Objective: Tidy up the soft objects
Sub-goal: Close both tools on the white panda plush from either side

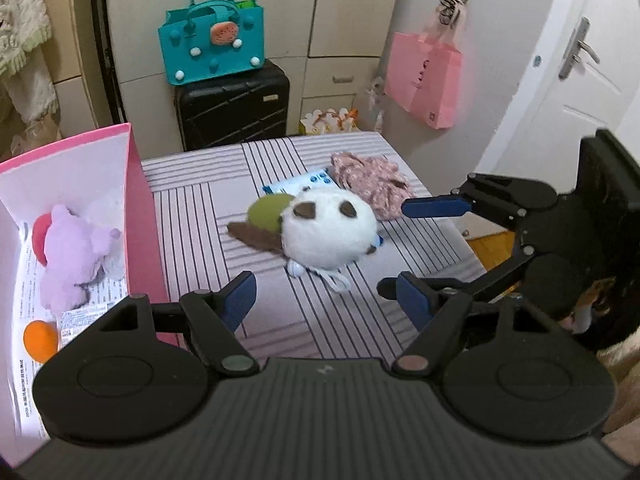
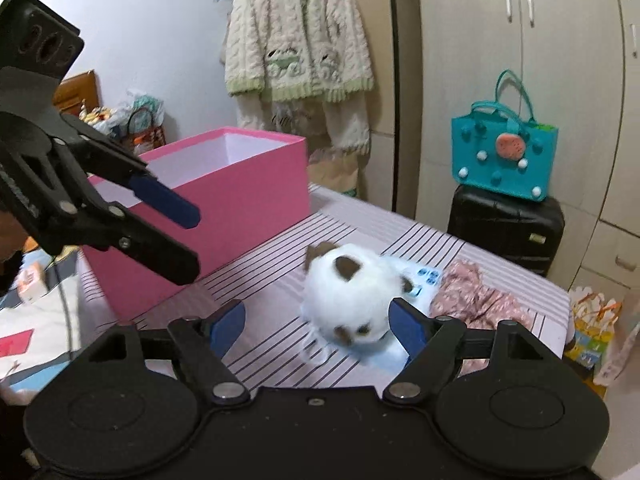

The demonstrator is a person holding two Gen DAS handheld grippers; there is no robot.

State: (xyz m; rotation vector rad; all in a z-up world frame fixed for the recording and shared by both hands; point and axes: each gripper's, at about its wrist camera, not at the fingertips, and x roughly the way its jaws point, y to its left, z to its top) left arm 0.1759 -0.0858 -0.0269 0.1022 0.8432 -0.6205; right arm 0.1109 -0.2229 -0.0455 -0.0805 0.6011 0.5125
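Observation:
A round white plush toy point(image 1: 328, 232) point(image 2: 348, 292) with brown patches and a green and brown part lies on the striped bed point(image 1: 200, 208) point(image 2: 360, 232). Just before it, my left gripper point(image 1: 326, 300) stands open with nothing between its fingers. My right gripper point(image 2: 318, 328) is open too; its right pad sits close beside the plush without pressing it. Each gripper shows in the other's view, the right point(image 1: 412, 248) and the left point(image 2: 188, 240). A pink floral cloth point(image 1: 372, 184) point(image 2: 472, 300) lies behind the plush. The open pink box point(image 1: 138, 200) point(image 2: 240, 200) holds a purple plush point(image 1: 76, 256).
A blue-and-white packet point(image 1: 296, 184) point(image 2: 424, 276) lies under the plush. Beyond the bed stand a black suitcase point(image 1: 232, 108) point(image 2: 504, 228) with a teal bag point(image 1: 212, 44) point(image 2: 504, 160) on it, and wardrobes. A pink paper bag point(image 1: 424, 76) hangs by the door; a knitted jacket point(image 2: 296, 40) hangs behind the box.

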